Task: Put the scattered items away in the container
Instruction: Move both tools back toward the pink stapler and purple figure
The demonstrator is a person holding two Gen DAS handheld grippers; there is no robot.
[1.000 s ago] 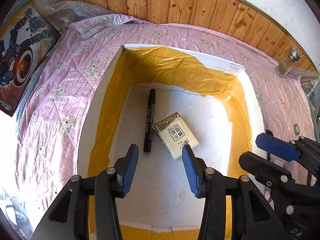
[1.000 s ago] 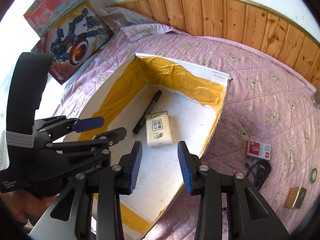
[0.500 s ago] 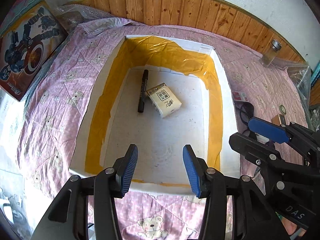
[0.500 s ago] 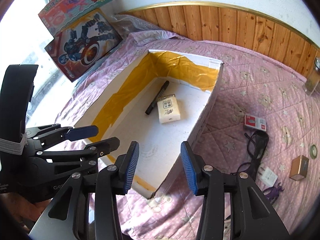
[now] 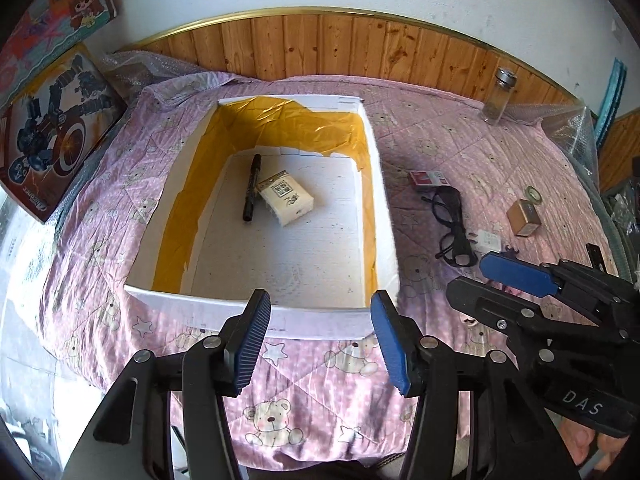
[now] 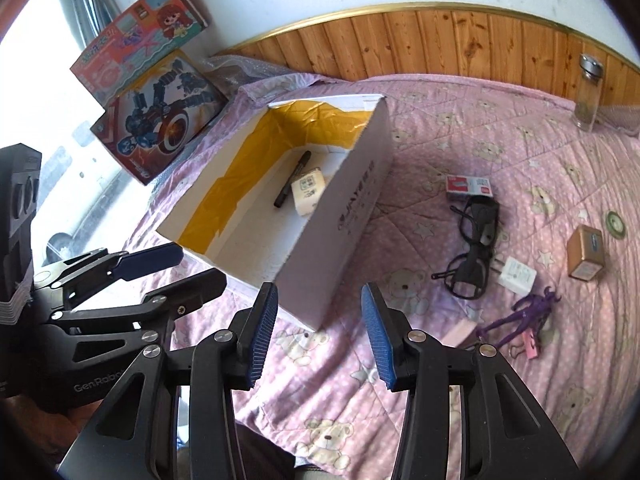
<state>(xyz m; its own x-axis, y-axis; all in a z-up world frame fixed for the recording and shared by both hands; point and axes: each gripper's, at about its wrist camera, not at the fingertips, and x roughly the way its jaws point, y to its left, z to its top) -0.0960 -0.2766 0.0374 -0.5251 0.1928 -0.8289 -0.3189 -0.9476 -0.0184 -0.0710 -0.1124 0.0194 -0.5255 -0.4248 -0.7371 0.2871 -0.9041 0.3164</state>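
A white box with yellow tape inside sits on the pink quilt. In it lie a black marker and a tissue pack. Right of the box lie a red-white small box, black glasses, a white charger, a brown box, a tape roll, a purple figure and a pink clip. My left gripper hangs open in front of the box's near wall, empty. My right gripper is open too, near the box's near corner.
Two toy boxes lean at the left wall. A glass jar stands at the back by the wood panelling. Bubble wrap lies at the far right. The quilt's front edge is just below the grippers.
Both grippers have pulled back and up from over the box interior to in front of it. The marker and tissue pack stay in the box; more scattered items show at the right.
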